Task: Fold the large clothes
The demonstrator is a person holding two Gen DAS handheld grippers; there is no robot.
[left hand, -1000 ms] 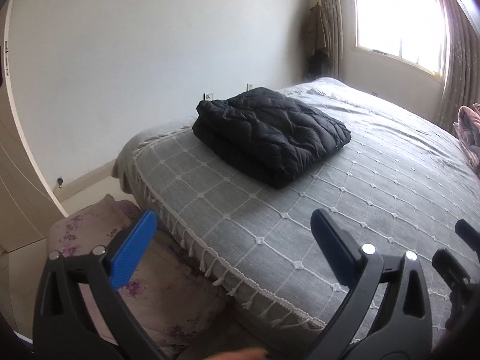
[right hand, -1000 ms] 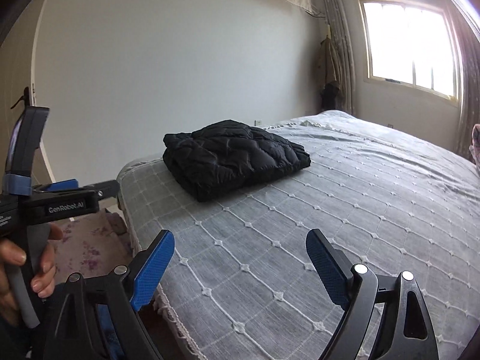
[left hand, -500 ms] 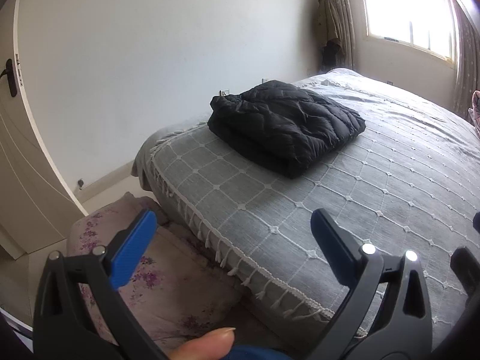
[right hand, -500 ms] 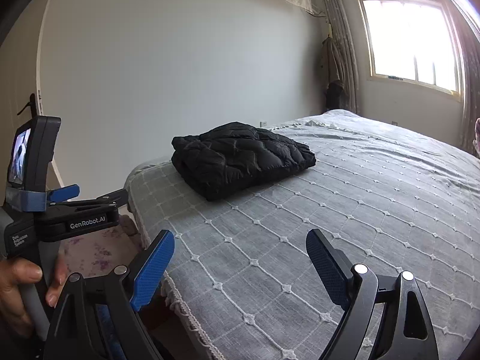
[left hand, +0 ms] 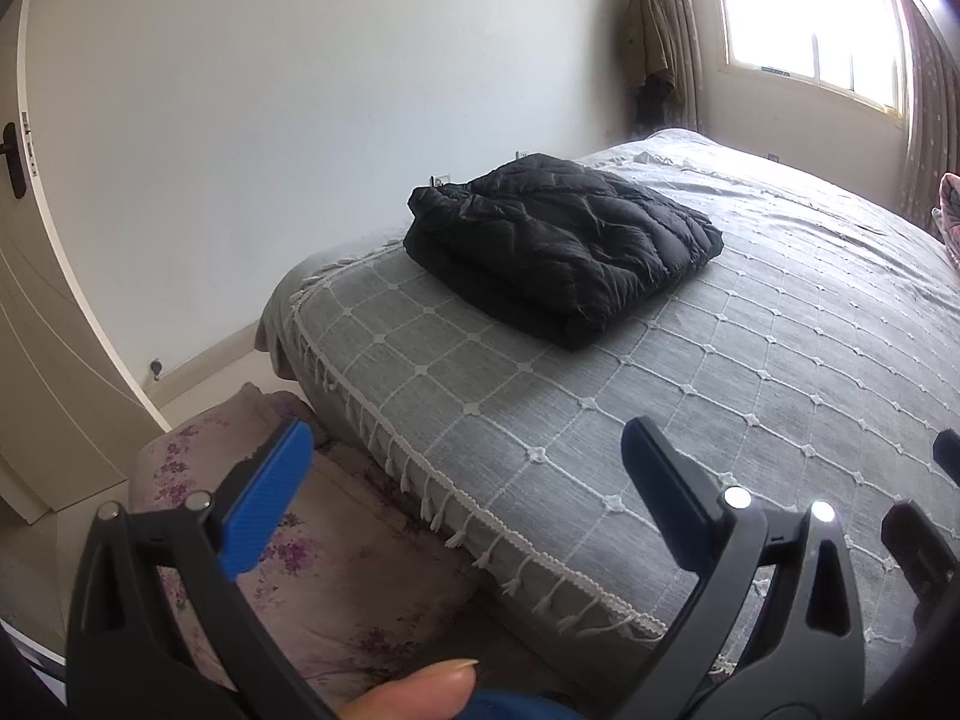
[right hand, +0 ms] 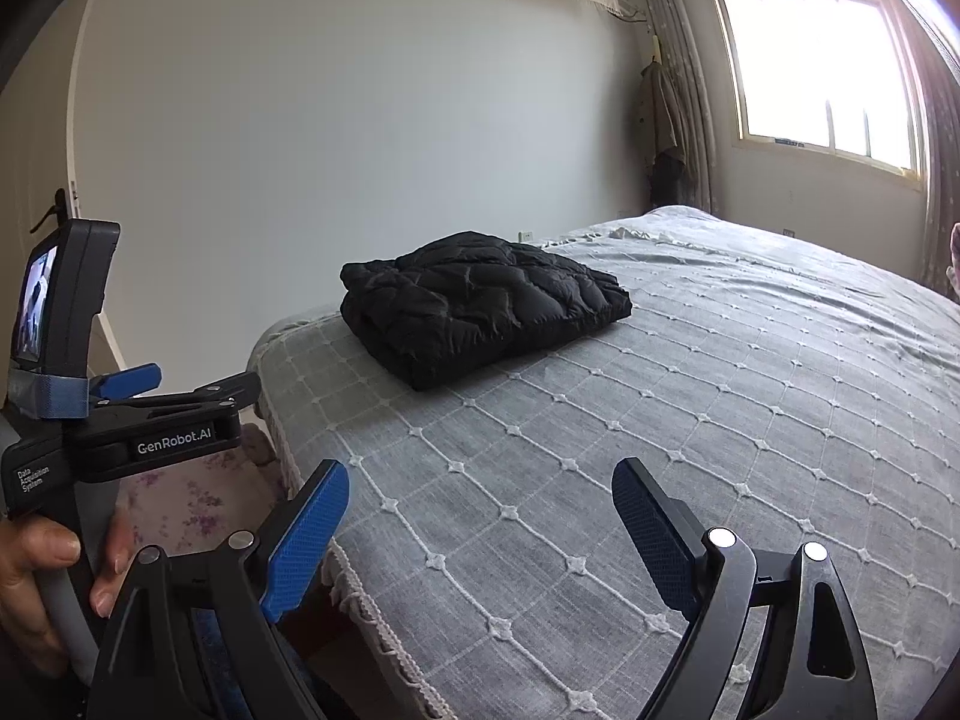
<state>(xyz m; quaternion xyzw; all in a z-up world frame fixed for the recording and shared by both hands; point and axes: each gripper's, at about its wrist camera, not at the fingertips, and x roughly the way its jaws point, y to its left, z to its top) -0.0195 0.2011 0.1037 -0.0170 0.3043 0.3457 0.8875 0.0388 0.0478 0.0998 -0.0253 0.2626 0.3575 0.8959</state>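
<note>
Black quilted down, a puffy jacket (left hand: 564, 252) folded into a thick rectangular bundle, lies on the grey bedspread with the white diamond stitching (left hand: 750, 396), near the bed's far corner by the white wall and well apart from both claws. Over the last second the left view has swung a little: the jacket now sits further right and lower in the picture than it did, and more of the cream door (left hand: 36, 312) and the floral pink cushion (left hand: 288, 546) beside the bed has come into view. The jacket itself has not shifted on the bedspread. The left gripper (left hand: 462, 480) hangs over the bed's fringed near edge, its jaws wide apart with nothing between them; the right gripper (right hand: 480, 516) hovers over the bedspread nearer the camera than the jacket, jaws likewise spread and empty. Judged from this, the folding looks finished and the hands stand back from it, or a next garment is yet to be fetched.

The jacket's far side and underside are hidden, so how neatly the layers stack cannot be told. A pink cloth at the bedspread's right edge (left hand: 948, 210) is cut off by the frame. The small screen on the left handle (right hand: 33, 300) is too blurred to read. A fingertip (left hand: 414, 690) intrudes at the bottom of the left view.
</note>
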